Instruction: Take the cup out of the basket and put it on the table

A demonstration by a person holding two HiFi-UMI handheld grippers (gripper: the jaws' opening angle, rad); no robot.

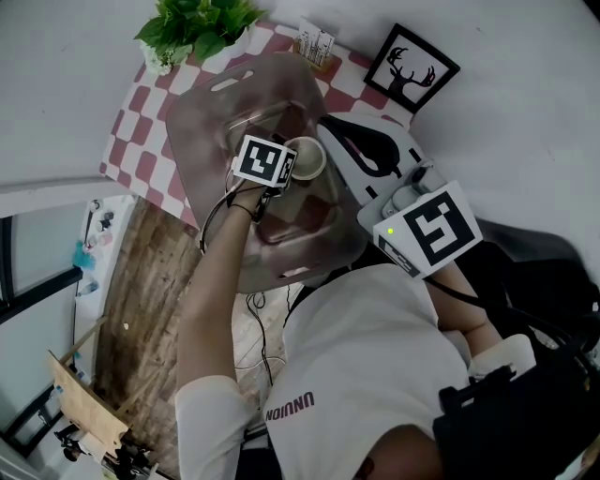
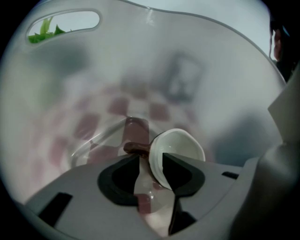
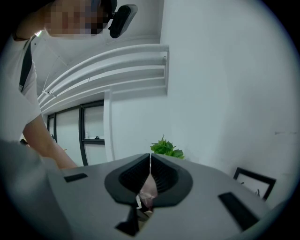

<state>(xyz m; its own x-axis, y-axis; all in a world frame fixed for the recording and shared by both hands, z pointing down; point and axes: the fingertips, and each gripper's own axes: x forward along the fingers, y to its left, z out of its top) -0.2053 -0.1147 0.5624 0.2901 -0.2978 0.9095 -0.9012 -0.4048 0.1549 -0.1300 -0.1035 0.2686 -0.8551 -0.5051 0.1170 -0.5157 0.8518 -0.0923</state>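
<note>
The left gripper (image 2: 151,156) is reaching down into the translucent basket (image 1: 202,122), which is sitting on the checked surface (image 1: 139,111) in the upper middle of the head view; its fingers (image 2: 123,175) are standing well apart and straddling the wall of the white cup (image 1: 307,157), one finger dipping inside the mouth and the other staying outside; a slim gap is showing between the outer finger and the wall, so nothing is being squeezed. The cup is lying inside the basket, right of its centre, its mouth opening toward the upper right of the left gripper view; whether it is resting on the basket's bottom I cannot tell. The right gripper (image 3: 150,157) is hovering at the right of the head view, outside the basket, pointing at the pale wall; its fingers are pressing together with nothing between them. A green plant (image 1: 197,23) is standing at the top left of the surface; a deer picture (image 1: 411,67) is leaning at the top right.
</note>
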